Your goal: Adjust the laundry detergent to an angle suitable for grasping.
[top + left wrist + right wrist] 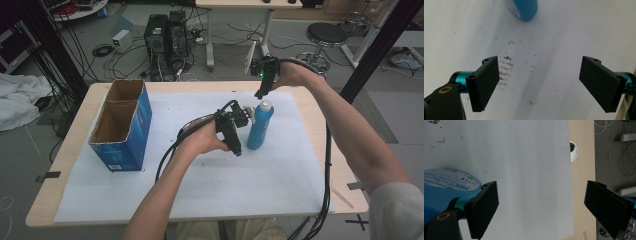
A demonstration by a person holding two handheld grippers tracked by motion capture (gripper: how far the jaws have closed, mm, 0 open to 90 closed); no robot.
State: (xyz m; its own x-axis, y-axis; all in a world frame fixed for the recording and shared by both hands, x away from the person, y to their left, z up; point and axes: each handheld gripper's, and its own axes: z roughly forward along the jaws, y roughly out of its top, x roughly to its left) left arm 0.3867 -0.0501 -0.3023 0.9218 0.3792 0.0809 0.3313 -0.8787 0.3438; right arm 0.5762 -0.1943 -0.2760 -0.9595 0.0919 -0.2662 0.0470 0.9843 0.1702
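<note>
Tall blue plastic bottle w/ white cap [260,125] stands upright on the white sheet [280,175] covering the light wood table [65,165], approx. mid-table, slightly right of centre. In the left gripper view its blue base [524,8] sits at the top edge, ahead of the jaws and apart from them. In the right gripper view the bottle's labelled body [446,187] lies at the left, beside and behind the left-hand jaw; can't tell if it touches.

Left gripper [238,150]: just left of the bottle, near its lower half, angled down toward the sheet. Jaws stand wide apart, nothing between them, just stained sheet w/ brown specks [505,67].

Right gripper [259,93]: above and just behind the bottle's cap, pointing down. Jaws also spread wide, nothing gripped; between them bare sheet and the table's edge strip w/ a round cable hole [573,150].

Further out: open blue cardboard box w/ brown inside [122,125] at the table's left, well apart from the bottle. Beyond the table, on the floor: black PC towers [165,42], loose cables, a round black stool [326,35].
</note>
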